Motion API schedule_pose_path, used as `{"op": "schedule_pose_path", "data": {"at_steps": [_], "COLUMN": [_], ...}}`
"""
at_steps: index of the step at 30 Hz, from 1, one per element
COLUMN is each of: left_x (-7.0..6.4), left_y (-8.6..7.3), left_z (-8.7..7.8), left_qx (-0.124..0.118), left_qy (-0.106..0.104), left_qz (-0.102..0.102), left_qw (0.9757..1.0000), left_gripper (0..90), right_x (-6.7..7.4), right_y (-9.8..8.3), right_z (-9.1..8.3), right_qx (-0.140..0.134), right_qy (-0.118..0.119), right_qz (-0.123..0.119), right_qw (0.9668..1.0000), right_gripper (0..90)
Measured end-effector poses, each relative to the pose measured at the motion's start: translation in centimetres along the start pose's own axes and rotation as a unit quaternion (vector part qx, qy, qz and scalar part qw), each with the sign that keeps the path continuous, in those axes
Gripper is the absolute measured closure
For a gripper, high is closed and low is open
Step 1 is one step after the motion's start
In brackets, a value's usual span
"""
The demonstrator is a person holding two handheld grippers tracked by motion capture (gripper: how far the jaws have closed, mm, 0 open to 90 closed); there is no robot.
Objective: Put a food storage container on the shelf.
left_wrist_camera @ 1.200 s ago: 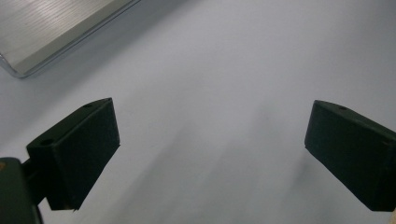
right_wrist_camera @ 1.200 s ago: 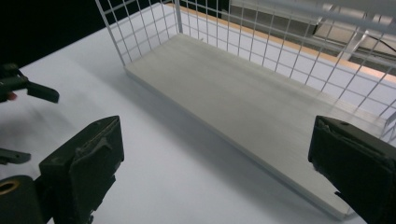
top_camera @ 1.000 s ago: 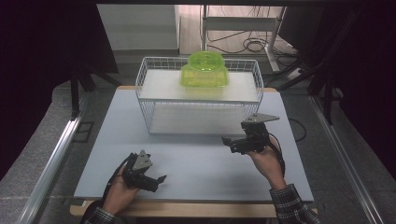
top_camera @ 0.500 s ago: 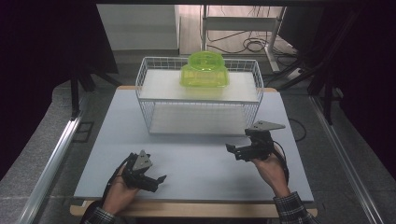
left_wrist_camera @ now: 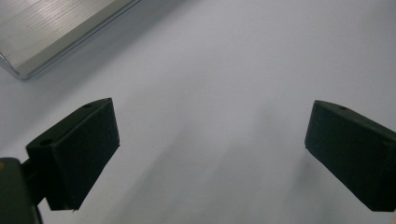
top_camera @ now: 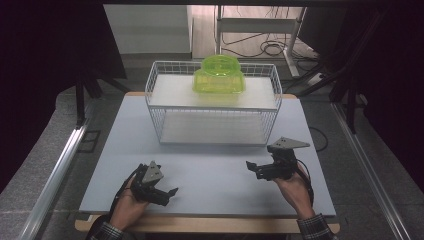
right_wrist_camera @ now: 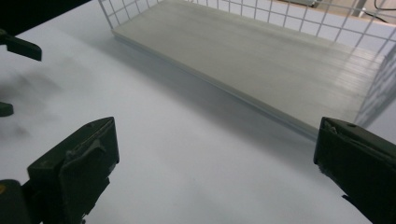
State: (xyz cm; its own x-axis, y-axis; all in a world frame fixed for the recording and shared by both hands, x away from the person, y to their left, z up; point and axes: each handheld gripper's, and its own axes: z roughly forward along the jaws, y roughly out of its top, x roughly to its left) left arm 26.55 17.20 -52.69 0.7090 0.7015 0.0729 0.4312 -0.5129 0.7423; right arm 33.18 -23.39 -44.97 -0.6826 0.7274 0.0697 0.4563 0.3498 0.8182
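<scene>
I held both hand-held grippers low over the bare surface (top_camera: pixel 220 165), left hand-held gripper (top_camera: pixel 167 192) and right hand-held gripper (top_camera: pixel 252 168) with jaws spread and grasping nothing, well apart from the green container (top_camera: pixel 218 75) on the wire rack (top_camera: pixel 165 102) top shelf, ready to reach.

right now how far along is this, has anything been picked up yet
Nothing looks picked up. The green container sits on the top shelf of the wire rack, with no gripper near it. In hand: nothing. The left gripper and right gripper are both open and empty, low over the near part of the table. Any reach toward the rack seems yet to come.
</scene>
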Motion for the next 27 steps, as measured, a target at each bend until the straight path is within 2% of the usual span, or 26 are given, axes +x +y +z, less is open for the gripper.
{"op": "schedule_pose_path", "data": {"at_steps": [5,15,23,27], "left_x": [0.0,0.0,0.0,0.0], "left_y": [0.0,0.0,0.0,0.0], "left_z": [0.1,0.1,0.1,0.1], "left_qx": [0.002,0.004,0.003,0.003], "left_qy": [0.001,0.003,0.003,0.004], "left_qz": [0.002,0.003,0.001,0.002], "left_qw": [1.0000,1.0000,1.0000,1.0000], "left_gripper": [3.0,2.9,2.8,2.7], "right_x": [-0.4,-1.3,-1.4,-1.2], "right_y": [-1.0,-3.1,-4.9,-5.8], "right_z": [-0.2,-0.8,-1.0,-0.5], "right_qx": [0.004,0.015,0.025,0.045], "right_qy": [-0.016,-0.031,-0.029,-0.031], "right_qz": [0.002,0.012,0.019,0.014], "right_qw": [0.9999,0.9993,0.9991,0.9984], "right_gripper": [0.0,0.0,0.0,0.0]}}
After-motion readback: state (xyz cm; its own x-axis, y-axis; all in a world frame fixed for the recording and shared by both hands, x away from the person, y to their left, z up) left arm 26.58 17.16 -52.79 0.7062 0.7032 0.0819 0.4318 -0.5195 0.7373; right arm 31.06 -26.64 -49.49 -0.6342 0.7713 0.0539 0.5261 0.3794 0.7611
